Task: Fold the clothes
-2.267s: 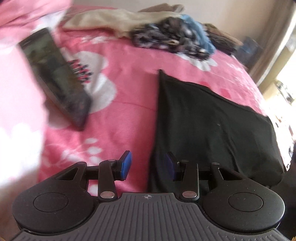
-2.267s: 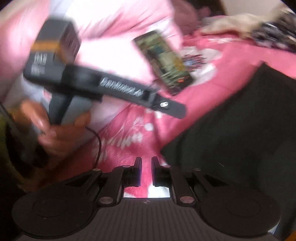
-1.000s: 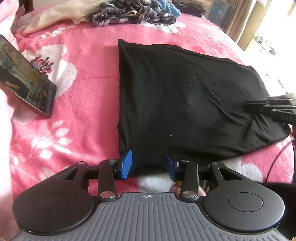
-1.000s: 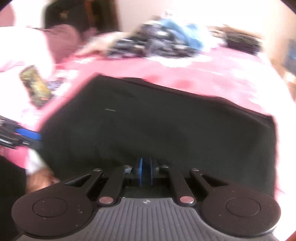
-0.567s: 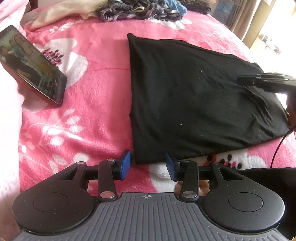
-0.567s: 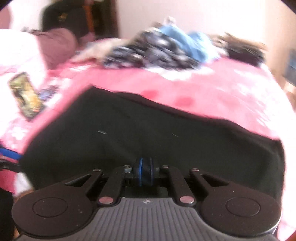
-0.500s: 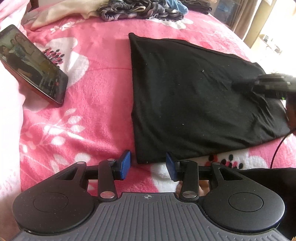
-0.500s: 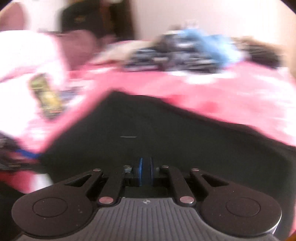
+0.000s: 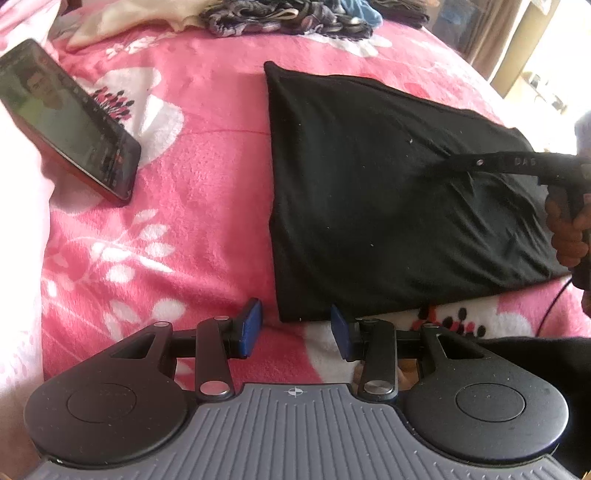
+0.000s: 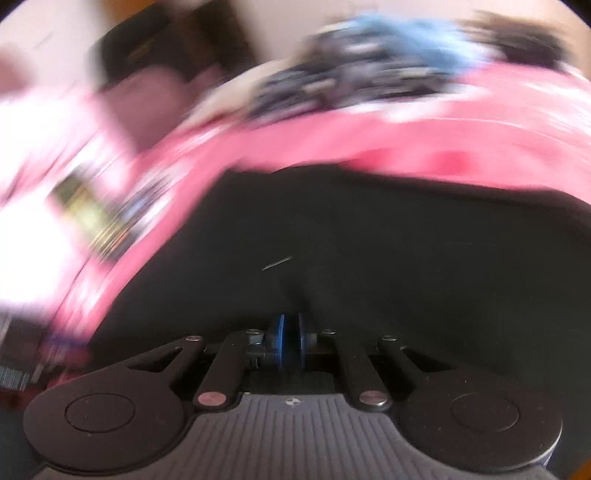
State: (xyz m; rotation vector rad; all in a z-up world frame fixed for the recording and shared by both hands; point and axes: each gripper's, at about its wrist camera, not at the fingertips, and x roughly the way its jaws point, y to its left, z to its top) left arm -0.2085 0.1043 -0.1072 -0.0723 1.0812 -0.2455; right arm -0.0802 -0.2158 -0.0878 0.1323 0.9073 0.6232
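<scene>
A black folded garment (image 9: 388,192) lies flat on the pink floral blanket (image 9: 192,166). My left gripper (image 9: 295,328) is open just above the blanket, and the garment's near left corner sits between its blue pads (image 9: 251,326). From the right, a hand (image 9: 569,236) holds my right gripper (image 9: 517,164) low over the garment's right half, where wrinkles fan out from its tip. In the blurred right wrist view, the right gripper (image 10: 290,345) is shut, with a ridge of the black garment (image 10: 369,240) rising from its pads.
A phone (image 9: 70,118) with a lit screen leans at the left. A pile of patterned and blue clothes (image 9: 288,18) and a cream cloth (image 9: 136,18) lie at the blanket's far end. More dark fabric (image 9: 535,350) and a thin cable (image 9: 554,306) are at the near right.
The right gripper has moved further in over the garment's right half and its view swings, blurred. The left gripper has stayed open at the near left corner.
</scene>
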